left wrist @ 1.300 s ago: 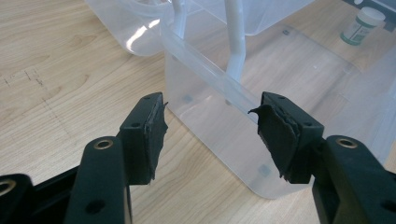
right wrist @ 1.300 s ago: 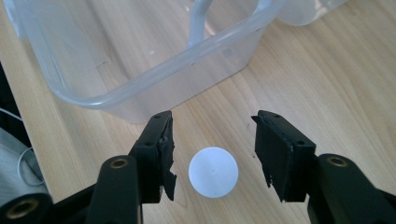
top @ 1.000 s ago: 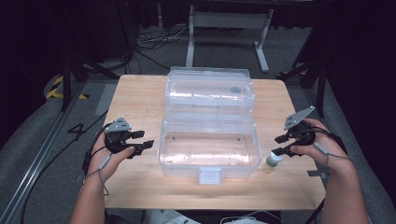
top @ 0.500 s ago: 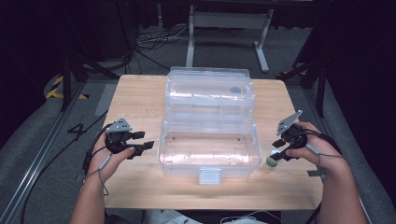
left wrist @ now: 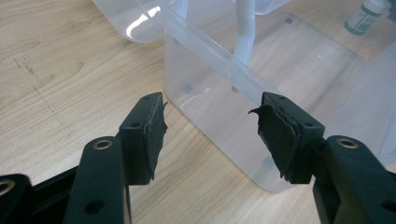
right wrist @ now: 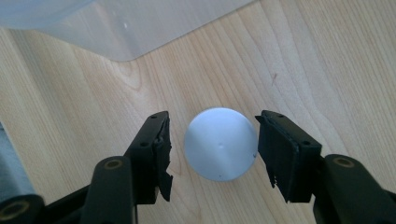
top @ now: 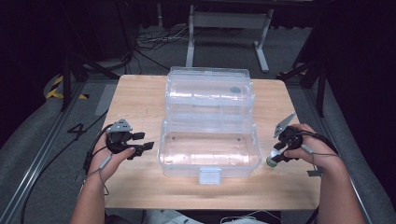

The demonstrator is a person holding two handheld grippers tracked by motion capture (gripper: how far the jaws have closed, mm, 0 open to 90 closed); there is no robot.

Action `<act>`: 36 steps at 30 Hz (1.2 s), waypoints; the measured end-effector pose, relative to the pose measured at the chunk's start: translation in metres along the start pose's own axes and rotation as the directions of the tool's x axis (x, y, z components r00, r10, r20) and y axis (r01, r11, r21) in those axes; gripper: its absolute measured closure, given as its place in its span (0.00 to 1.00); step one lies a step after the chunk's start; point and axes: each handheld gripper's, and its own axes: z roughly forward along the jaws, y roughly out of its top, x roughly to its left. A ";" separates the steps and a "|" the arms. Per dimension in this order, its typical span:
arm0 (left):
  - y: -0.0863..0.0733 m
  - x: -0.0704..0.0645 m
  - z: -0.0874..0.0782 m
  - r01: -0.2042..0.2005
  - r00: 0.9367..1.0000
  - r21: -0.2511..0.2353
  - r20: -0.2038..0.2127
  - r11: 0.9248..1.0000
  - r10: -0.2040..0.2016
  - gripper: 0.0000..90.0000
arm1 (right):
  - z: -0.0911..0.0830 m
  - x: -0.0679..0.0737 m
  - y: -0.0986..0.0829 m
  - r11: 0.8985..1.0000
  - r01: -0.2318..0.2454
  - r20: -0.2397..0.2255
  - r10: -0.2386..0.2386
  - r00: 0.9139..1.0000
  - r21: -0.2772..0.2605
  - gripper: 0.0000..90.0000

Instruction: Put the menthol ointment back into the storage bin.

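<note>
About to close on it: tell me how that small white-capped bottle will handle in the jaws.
The bottle stands upright, narrow and tall, so a nudge from one jaw would probably tip it. Its cap is round and smooth, so it may slip or twist unless the right gripper squeezes centred. It looks small, likely light.

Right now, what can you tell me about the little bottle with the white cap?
The little bottle stands upright on the wooden table, just right of the clear plastic box and apart from it. Its round white cap looks like smooth plastic; below it the body is green and white. The right gripper is over it, fingers open on either side of the cap.
</note>
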 end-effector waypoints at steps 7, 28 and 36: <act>-0.001 0.002 0.000 0.001 1.000 -0.004 -0.008 1.000 -0.001 0.45 | 0.007 -0.003 -0.001 0.999 -0.002 0.006 0.002 1.000 0.038 0.49; -0.002 0.004 0.001 0.003 1.000 -0.001 -0.012 1.000 -0.003 0.45 | 0.015 -0.004 0.002 0.997 0.018 0.004 -0.018 1.000 0.077 0.56; -0.003 0.005 -0.001 0.011 1.000 -0.004 -0.018 1.000 -0.011 0.45 | 0.010 -0.005 0.004 0.998 0.018 0.005 -0.018 1.000 0.062 0.56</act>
